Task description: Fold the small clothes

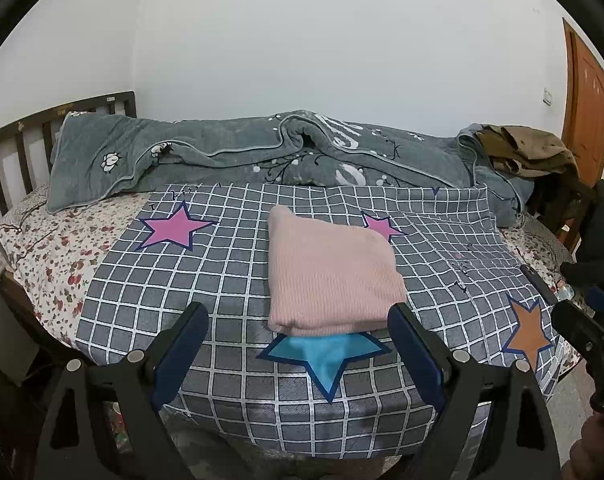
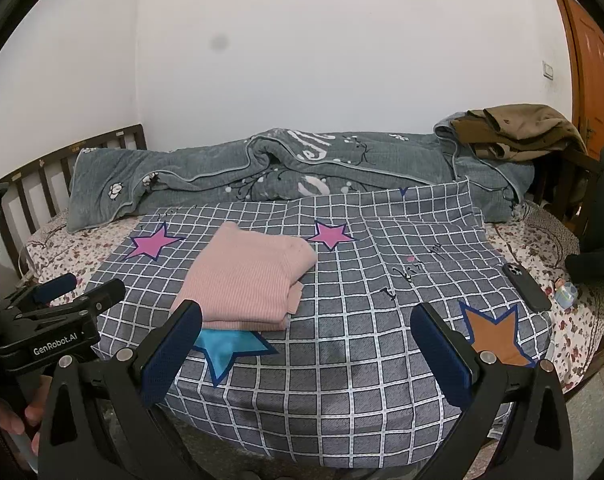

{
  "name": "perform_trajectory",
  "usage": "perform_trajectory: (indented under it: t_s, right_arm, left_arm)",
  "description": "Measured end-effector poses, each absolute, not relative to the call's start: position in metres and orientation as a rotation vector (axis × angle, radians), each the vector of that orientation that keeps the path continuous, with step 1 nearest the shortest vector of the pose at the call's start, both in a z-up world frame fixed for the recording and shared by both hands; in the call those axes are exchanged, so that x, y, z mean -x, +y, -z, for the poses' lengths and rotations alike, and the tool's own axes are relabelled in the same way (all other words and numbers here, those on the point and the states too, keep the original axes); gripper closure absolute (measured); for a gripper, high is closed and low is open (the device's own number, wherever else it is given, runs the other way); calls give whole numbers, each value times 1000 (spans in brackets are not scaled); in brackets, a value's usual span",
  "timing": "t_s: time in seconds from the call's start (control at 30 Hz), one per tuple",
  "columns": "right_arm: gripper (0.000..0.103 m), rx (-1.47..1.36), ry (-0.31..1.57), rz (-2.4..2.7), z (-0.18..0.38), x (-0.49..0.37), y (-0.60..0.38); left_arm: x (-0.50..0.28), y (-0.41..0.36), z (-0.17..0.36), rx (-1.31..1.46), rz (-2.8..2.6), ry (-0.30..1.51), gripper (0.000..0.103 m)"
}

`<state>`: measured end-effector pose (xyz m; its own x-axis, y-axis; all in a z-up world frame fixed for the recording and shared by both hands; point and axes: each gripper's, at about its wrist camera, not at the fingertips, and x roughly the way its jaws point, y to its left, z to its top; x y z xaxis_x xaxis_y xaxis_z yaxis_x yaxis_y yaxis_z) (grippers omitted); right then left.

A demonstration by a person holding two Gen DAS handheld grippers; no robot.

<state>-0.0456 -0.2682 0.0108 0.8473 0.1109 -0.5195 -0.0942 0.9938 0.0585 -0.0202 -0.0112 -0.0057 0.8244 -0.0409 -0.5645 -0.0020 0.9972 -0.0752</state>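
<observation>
the pink knit garment (image 1: pixel 330 276) lies folded into a compact rectangle on the grey checked cloth (image 1: pixel 229 280) spread over the bed (image 1: pixel 45 264). its near edge overlaps the top of a blue star (image 1: pixel 326 356) printed on the cloth, and 2 pink stars sit to either side of its far end. in the right wrist view a small flap sticks out at the garment's near right corner.

the left gripper (image 1: pixel 299 344) is held at the near edge of the bed with its fingers (image 1: pixel 181 344) spread wide; the garment's near edge lies just ahead of the gap between them, and nothing is grasped. the right gripper (image 2: pixel 306 344) is likewise released, its fingers (image 2: pixel 442 356) apart over bare checked cloth, with the garment off to its left and an orange star (image 2: pixel 498 336) just beside its right finger.

a dark phone (image 2: pixel 526 286) rests near the right edge of the cloth. behind the cloth a rumpled grey blanket (image 1: pixel 229 152) runs along the wall, with brown clothing (image 1: pixel 526 152) piled on its right end. a floral sheet (image 1: pixel 53 272) shows around the cloth, and an orange door (image 2: pixel 594 76) stands at far right.
</observation>
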Motion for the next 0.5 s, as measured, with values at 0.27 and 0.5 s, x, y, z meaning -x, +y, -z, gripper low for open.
perform_trajectory:
  t_s: [0.27, 0.5]
  right_arm:
    - [1, -35, 552, -107, -11, 47, -267]
    - [1, -36, 552, -107, -11, 47, -267]
  left_arm:
    - [21, -12, 5, 74, 22, 600, 12]
    - [21, -12, 5, 73, 21, 599, 12]
